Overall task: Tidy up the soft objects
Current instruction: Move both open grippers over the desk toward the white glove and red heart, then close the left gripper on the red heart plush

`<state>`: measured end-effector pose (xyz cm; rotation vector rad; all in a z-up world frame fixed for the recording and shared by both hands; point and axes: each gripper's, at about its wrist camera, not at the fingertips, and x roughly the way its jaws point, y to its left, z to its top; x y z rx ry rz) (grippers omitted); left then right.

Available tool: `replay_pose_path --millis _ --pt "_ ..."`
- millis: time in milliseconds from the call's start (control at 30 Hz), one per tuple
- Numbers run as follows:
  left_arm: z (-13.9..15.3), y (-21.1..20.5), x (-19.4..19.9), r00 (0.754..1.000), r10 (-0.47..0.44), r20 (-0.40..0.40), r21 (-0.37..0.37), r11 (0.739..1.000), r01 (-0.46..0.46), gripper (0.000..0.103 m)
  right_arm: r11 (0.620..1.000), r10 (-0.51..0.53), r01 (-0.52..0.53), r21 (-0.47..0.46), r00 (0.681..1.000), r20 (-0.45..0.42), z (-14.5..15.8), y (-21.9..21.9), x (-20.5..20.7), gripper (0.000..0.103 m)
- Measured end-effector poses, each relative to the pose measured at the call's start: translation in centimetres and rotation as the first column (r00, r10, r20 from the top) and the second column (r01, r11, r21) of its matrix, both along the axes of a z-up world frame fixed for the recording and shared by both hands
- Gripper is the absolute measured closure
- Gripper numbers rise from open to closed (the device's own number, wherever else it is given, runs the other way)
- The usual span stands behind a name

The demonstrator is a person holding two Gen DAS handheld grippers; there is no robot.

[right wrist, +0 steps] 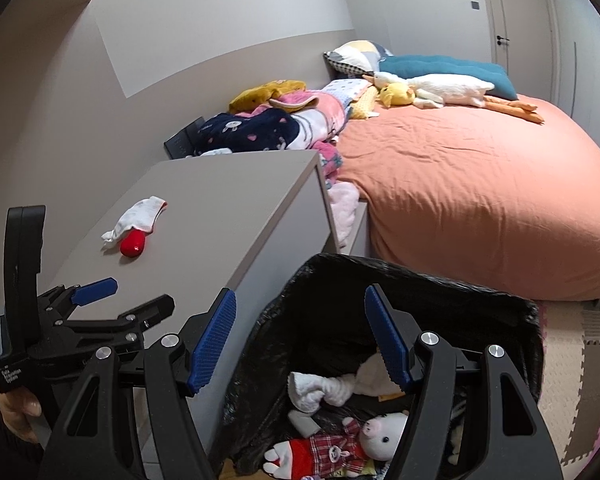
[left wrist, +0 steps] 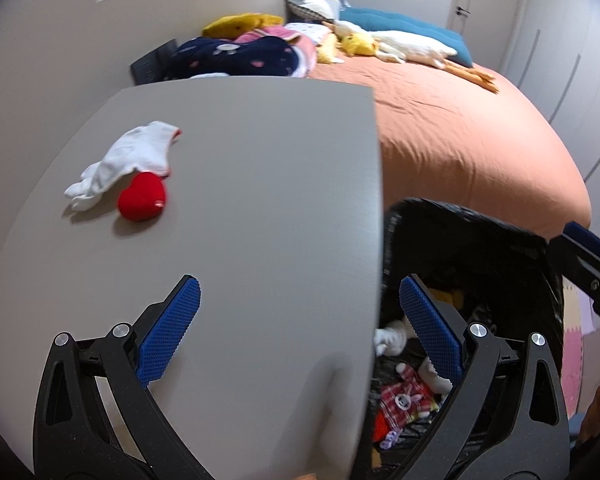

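Note:
A white sock (left wrist: 130,160) (right wrist: 138,216) and a red plush heart (left wrist: 142,196) (right wrist: 133,245) lie touching on the grey table (left wrist: 260,200) (right wrist: 220,208), far left. My left gripper (left wrist: 300,320) (right wrist: 94,294) hovers open and empty over the table's near right edge. My right gripper (right wrist: 300,340) hangs open and empty above the black-lined bin (right wrist: 420,300) (left wrist: 480,248). Inside the bin lie a plush doll in a red plaid dress (right wrist: 340,444) (left wrist: 404,400) and white socks (right wrist: 324,390).
An orange bed (right wrist: 480,192) (left wrist: 460,140) stands behind the table and bin, with blankets (right wrist: 268,128), pillows (right wrist: 440,68) and a long white goose plush (right wrist: 448,90). Foam floor tiles (right wrist: 580,380) lie to the right. A hand (right wrist: 18,408) holds the left gripper's handle.

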<state>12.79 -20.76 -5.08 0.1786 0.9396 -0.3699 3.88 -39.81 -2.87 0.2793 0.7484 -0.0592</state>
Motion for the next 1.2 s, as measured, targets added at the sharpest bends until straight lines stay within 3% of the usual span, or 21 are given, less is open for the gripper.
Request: replay_pose_path --millis 400,833,1000,1133,1200 --pt "-0.3 3.3 4.1 0.996 0.085 0.014 0.014 0.996 -0.085 0.006 0.998 0.065 -0.065 0.008 0.998 -0.013 -1.2 2.5 5.0 0.035" --pt "-0.8 7.0 9.5 0.974 0.222 0.040 0.005 0.975 -0.223 0.008 0.994 0.105 -0.105 0.013 0.994 -0.014 -1.8 4.3 9.8 0.035" --pt "-1.8 7.5 10.7 0.975 0.220 0.003 0.019 0.975 -0.220 0.030 0.993 0.119 -0.119 0.017 0.993 -0.020 -2.3 5.3 11.4 0.035" --pt "-2.2 7.8 11.5 0.975 0.222 -0.006 0.018 0.975 -0.222 0.036 0.991 0.131 -0.130 0.014 0.991 -0.022 -2.5 6.1 12.0 0.035" --pt "-2.3 8.0 11.6 0.976 0.219 -0.011 0.018 0.976 -0.219 0.043 0.991 0.135 -0.134 0.018 0.991 -0.026 -2.7 6.3 12.2 0.035"
